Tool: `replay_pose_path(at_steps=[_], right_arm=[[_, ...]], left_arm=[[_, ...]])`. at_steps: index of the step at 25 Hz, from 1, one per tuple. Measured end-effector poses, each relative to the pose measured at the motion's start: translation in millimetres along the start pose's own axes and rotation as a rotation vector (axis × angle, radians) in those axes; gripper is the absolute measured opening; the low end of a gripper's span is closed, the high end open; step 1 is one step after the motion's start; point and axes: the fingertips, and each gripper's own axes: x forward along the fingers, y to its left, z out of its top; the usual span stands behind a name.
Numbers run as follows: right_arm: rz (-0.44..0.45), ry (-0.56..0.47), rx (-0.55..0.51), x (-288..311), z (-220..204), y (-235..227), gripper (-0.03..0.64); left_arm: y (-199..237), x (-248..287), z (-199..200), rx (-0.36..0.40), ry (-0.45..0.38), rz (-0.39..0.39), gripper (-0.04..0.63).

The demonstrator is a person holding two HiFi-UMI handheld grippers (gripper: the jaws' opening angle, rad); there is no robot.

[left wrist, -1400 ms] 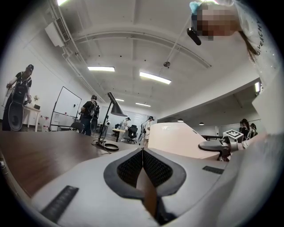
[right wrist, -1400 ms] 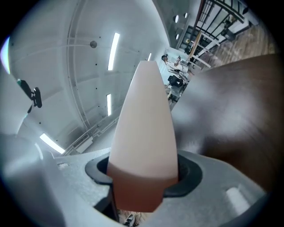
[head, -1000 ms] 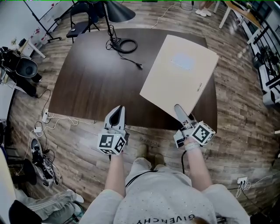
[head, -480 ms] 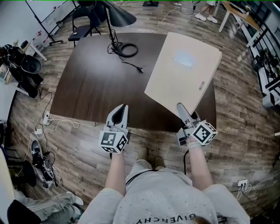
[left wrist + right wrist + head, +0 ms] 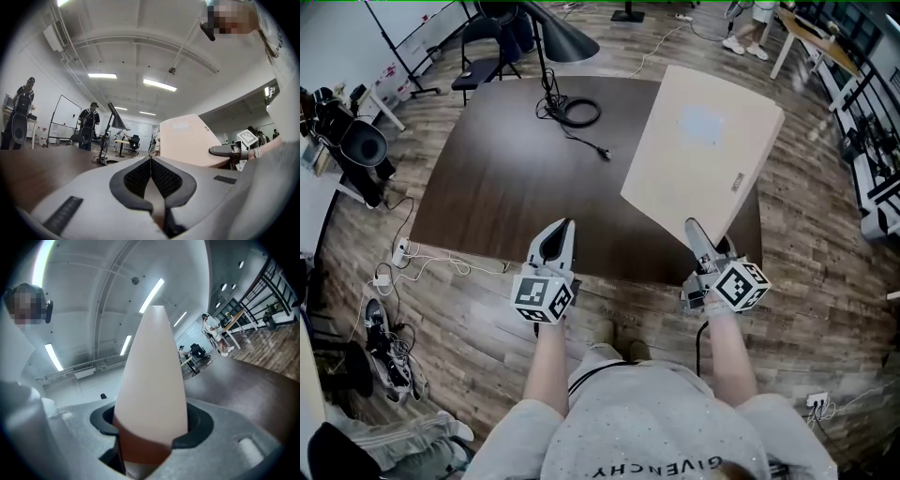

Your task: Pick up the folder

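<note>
A large beige folder (image 5: 698,159) hangs tilted above the right side of the dark table (image 5: 506,178), lifted off its surface. My right gripper (image 5: 697,234) is shut on the folder's near corner. In the right gripper view the folder (image 5: 152,380) fills the space between the jaws, its edge rising like a cone. My left gripper (image 5: 559,234) is shut and holds nothing, level at the table's near edge. The left gripper view shows its pads (image 5: 150,176) pressed together, with the folder (image 5: 187,140) off to the right.
A black lamp (image 5: 558,33) and a coiled black cable (image 5: 577,114) sit at the table's far side. Wood floor surrounds the table. Cables and bags lie at the left (image 5: 352,150). People stand in the room's background (image 5: 89,124).
The folder has risen and tipped more upright, drifting right in the head view. Both grippers have lifted slightly; the right one has rolled with the folder in its grip.
</note>
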Motion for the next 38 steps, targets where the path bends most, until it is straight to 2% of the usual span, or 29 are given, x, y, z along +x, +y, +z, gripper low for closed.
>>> replay_pose_path(at_steps=[11, 23, 32, 38], right_arm=[[-0.003, -0.034, -0.066, 3, 19, 5, 0.268], [-0.015, -0.082, -0.148, -3, 30, 16, 0.268], [-0.028, -0.12, -0.228, -8, 39, 20, 0.268], [-0.045, -0.136, -0.244, -12, 47, 13, 0.268]], left_arm=[[4, 0, 11, -0.002, -0.017, 0.014, 0.0], [0, -1, 26, -0.012, -0.047, -0.006, 0.0], [0, -2, 27, -0.015, -0.044, -0.015, 0.0], [-7, 5, 25, -0.016, -0.032, -0.017, 0.0]])
